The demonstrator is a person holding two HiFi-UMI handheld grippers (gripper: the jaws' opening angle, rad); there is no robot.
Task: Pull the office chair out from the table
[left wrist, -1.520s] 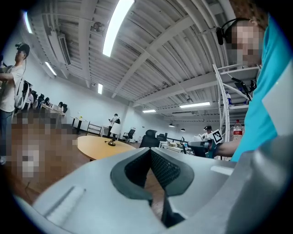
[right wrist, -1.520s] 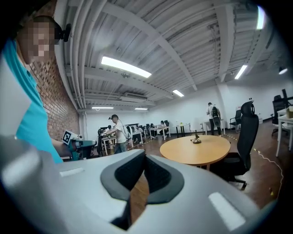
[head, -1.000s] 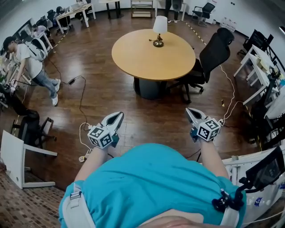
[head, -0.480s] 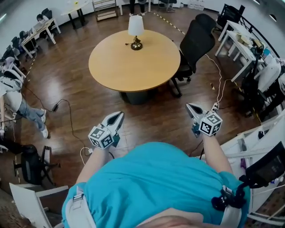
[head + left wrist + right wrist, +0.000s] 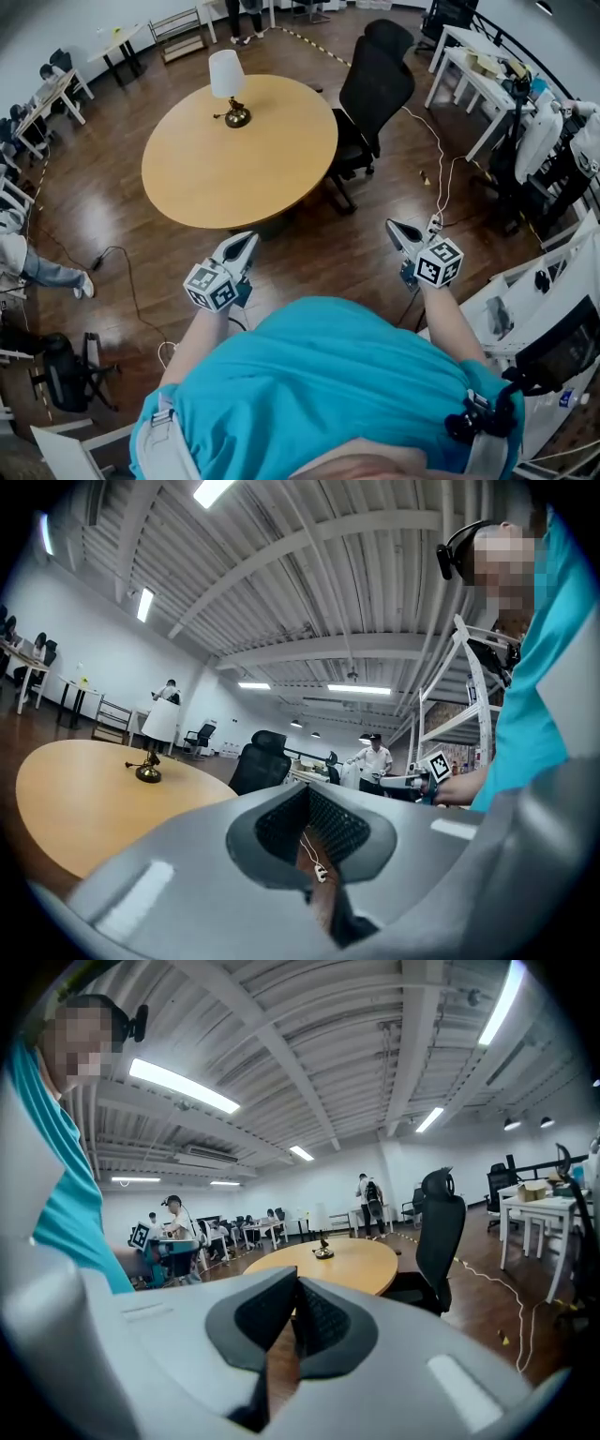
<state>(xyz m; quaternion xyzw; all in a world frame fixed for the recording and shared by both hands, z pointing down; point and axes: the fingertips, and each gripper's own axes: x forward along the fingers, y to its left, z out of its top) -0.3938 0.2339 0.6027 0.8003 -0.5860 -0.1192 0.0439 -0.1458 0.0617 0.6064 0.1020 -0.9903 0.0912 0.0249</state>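
Observation:
The black office chair point(image 5: 372, 86) stands tucked against the far right side of the round wooden table point(image 5: 206, 173), which carries a lamp point(image 5: 228, 86). I hold both grippers in front of my chest, well short of the chair and touching nothing. My left gripper point(image 5: 246, 244) is shut and empty, near the table's front edge. My right gripper point(image 5: 393, 228) is shut and empty too, over the floor in front of the chair. The chair point(image 5: 440, 1237) shows ahead and to the right in the right gripper view, and the chair point(image 5: 259, 761) shows beyond the table in the left gripper view.
A white cable point(image 5: 437, 178) runs across the wooden floor right of the chair. White desks point(image 5: 487, 70) and dark chairs line the right side, and shelving point(image 5: 525, 309) stands close on my right. A black cable point(image 5: 122, 272) and a person's leg point(image 5: 47, 274) are at the left.
The table and chair have slid leftwards and closer in the head view as I walked towards them. Both grippers stayed shut in front of my chest.

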